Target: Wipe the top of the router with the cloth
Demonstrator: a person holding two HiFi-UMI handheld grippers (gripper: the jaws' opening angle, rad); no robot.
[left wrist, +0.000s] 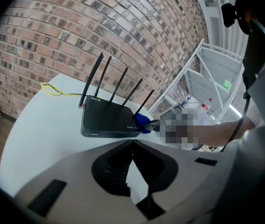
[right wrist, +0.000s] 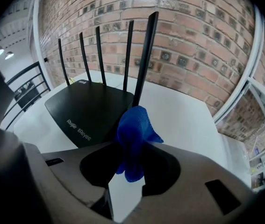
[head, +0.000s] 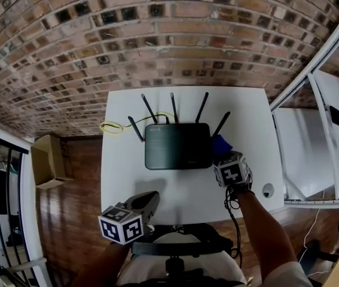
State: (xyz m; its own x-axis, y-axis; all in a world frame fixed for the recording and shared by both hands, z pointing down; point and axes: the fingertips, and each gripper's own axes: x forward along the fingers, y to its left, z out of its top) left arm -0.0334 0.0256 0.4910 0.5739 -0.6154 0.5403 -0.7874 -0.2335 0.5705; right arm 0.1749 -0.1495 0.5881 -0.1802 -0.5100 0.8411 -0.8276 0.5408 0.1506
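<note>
You've a white square table (head: 121,178) by the red brick wall (head: 157,34), a thin yellow cable (head: 112,127) at its far left, an open brown cardboard box (head: 48,160) left of it

Three cameras on one black router (head: 177,146)
The head view looked steeply down on the white surface (head: 121,178); the left tool (left wrist: 132,143) view faced the router from well back, the right tool (right wrist: 133,146) view from just beside its corner.
</note>
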